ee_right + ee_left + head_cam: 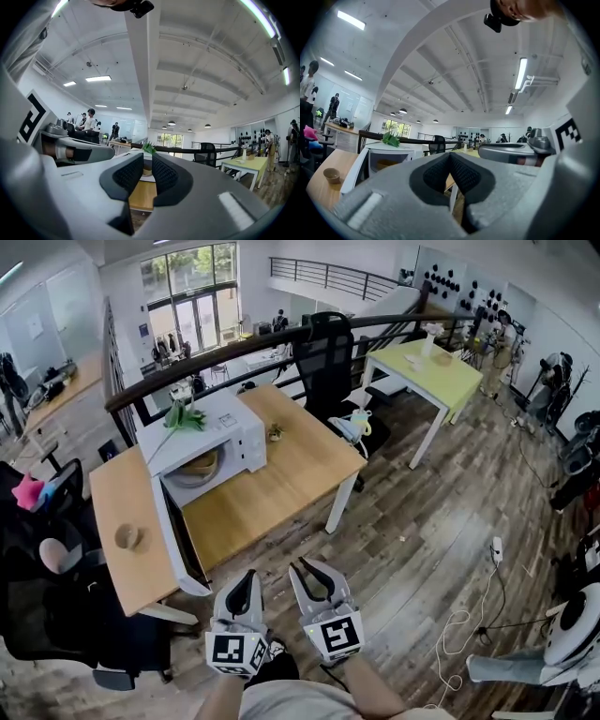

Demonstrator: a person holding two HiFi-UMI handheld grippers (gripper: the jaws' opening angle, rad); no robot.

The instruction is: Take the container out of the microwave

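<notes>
Wooden and pale, the rectangular desk [281,479] is carrying a white box-shaped microwave [234,427] in the head view, with its white door [167,535] standing wide open. A tan round container [195,465] is sitting inside the microwave's cavity. A green leafy sprig [183,416] is lying on the microwave's top, and a small round wooden cup [127,536] is resting on the desk just beside the microwave's door. The left hand-held gripper [249,576] and right hand-held gripper [311,570] are hovering side by side, well in front of the microwave and off the desk.

In the left gripper view, that hand-held gripper's jaws are meeting at their tips and gripping nothing.

In the right gripper view, the jaws are standing a narrow slit apart, empty, with the microwave showing through the gap.
</notes>
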